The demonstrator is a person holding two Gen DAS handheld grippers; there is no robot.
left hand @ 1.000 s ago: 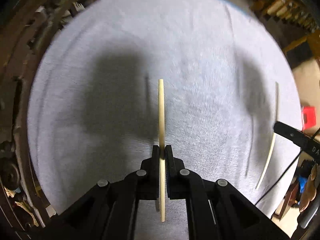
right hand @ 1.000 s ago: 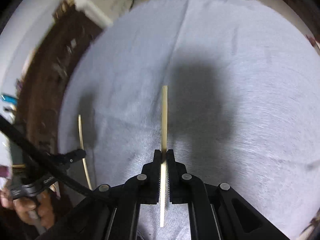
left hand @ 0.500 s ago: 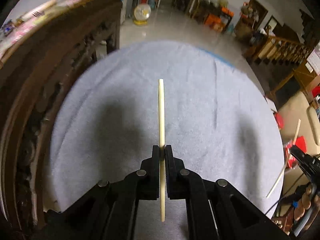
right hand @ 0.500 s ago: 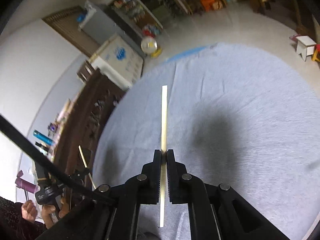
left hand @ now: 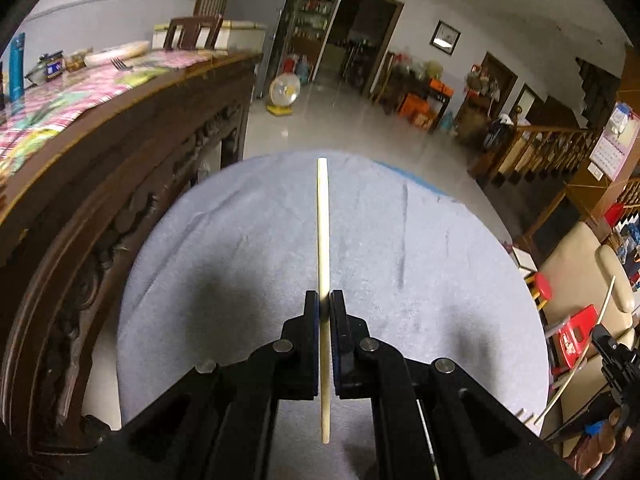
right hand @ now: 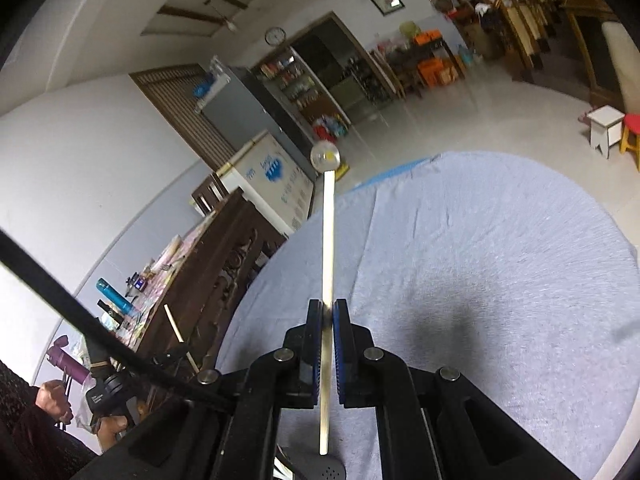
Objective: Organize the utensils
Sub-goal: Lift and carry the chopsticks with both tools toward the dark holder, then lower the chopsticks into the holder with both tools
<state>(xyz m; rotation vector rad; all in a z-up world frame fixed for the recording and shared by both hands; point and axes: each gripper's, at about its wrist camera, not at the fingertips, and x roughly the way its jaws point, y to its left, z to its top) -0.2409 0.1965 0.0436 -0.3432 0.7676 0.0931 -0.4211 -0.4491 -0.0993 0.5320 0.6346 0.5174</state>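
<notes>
Left wrist view: we note both grippers have lifted clear of the grey cloth-covered desk (left hand: 440, 280), jaws clamped on a pale slender chopstick (left hand: 323, 232) each; placement pending.

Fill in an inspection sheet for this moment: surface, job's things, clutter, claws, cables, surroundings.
Surface: grey cloth covers the round table, creased, with shadows on it.
Job's things: one pale chopstick in the left claw; a second chopstick in the right claw.
Clutter: nothing seen on the cloth.
Claws: both shut on their chopsticks, held above the cloth.
Cables: black cable crosses the lower left of the right wrist view.
Surroundings: carved wooden sideboard with bottles and a fork on it, floor fan, wall clock, red stool, wooden railing.
</notes>
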